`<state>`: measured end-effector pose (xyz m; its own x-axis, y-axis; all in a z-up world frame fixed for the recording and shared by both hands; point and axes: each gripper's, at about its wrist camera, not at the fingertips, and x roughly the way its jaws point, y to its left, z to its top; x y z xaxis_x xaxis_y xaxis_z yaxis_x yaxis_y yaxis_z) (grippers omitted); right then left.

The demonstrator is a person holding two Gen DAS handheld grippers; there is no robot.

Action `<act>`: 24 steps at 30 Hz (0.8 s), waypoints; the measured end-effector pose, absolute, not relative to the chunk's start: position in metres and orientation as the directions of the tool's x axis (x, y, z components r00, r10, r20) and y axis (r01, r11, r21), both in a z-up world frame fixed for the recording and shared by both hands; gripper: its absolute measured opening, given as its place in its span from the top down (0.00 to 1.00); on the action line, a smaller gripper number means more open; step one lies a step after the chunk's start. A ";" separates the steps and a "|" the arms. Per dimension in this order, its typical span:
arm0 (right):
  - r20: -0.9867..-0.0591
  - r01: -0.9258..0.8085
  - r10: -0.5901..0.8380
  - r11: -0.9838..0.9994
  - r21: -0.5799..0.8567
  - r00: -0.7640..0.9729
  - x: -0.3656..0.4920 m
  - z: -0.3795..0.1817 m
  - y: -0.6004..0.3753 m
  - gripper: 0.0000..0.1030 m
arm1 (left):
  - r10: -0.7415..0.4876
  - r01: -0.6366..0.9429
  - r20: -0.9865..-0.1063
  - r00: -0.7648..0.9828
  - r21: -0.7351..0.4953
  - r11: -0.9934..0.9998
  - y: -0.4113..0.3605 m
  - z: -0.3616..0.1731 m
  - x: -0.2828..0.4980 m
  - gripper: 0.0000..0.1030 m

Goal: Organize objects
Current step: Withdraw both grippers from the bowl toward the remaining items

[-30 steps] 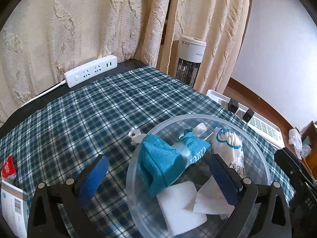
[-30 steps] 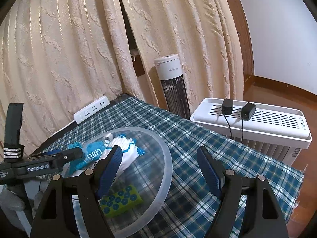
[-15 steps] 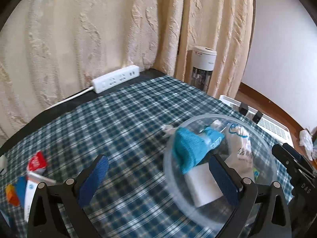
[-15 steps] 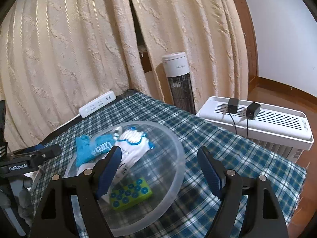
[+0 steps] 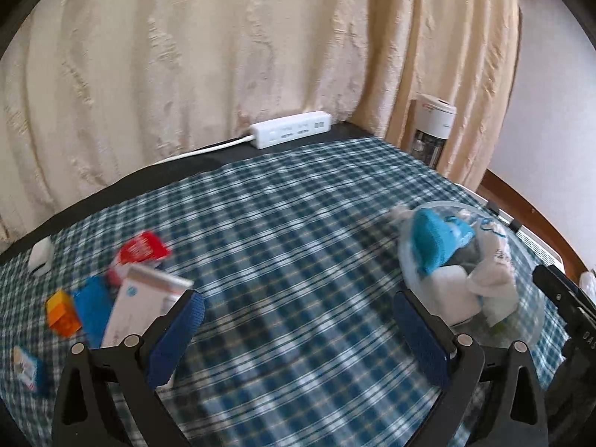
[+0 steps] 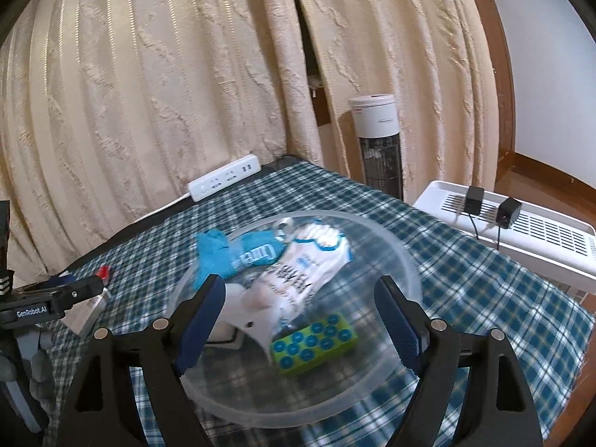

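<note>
My left gripper (image 5: 298, 320) hangs over the plaid tablecloth (image 5: 290, 231) with its blue pads spread wide and nothing between them. What I would go for next, I judge, is the white carton (image 5: 143, 303) lying just beyond my left pad, down at the near left of the left wrist view. It lies slanted — long axis running from the near left up toward the far right — and it leans over a blue block (image 5: 91, 307), with an orange block (image 5: 62, 313) beside that and a red packet (image 5: 139, 253) just behind. The clear bowl (image 6: 406, 260), already holding a blue cloth (image 6: 219, 251), a white pouch (image 6: 301, 272) and a green studded block (image 6: 314, 342), sits to the right. My right gripper (image 6: 300, 320) hovers over that bowl, its jaws having just been opening, empty, so the left is clearly nearer the pile — I would swing left and turn to meet the carton across its narrow side.
</note>
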<state>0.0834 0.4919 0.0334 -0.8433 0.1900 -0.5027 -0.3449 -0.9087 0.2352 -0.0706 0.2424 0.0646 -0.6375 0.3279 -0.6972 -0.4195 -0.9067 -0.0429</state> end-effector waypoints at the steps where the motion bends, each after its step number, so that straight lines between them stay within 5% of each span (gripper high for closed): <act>1: -0.503 -0.340 0.185 -0.911 0.235 -0.844 0.083 0.034 0.490 0.19 | 0.322 -0.408 -0.697 -0.641 -0.046 -0.912 0.235 0.064 -0.072 0.00; 24: -0.516 -0.184 0.058 -0.963 0.197 -0.855 0.058 0.042 0.413 0.19 | 0.102 -0.110 -0.699 -0.708 -0.033 -0.993 0.085 0.049 -0.086 0.00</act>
<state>0.0583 0.4125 0.0424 -0.8549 0.0578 -0.5156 -0.1837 -0.9631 0.1967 -0.0862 0.0849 0.0487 -0.7082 0.1017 -0.6986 -0.1103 -0.9934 -0.0329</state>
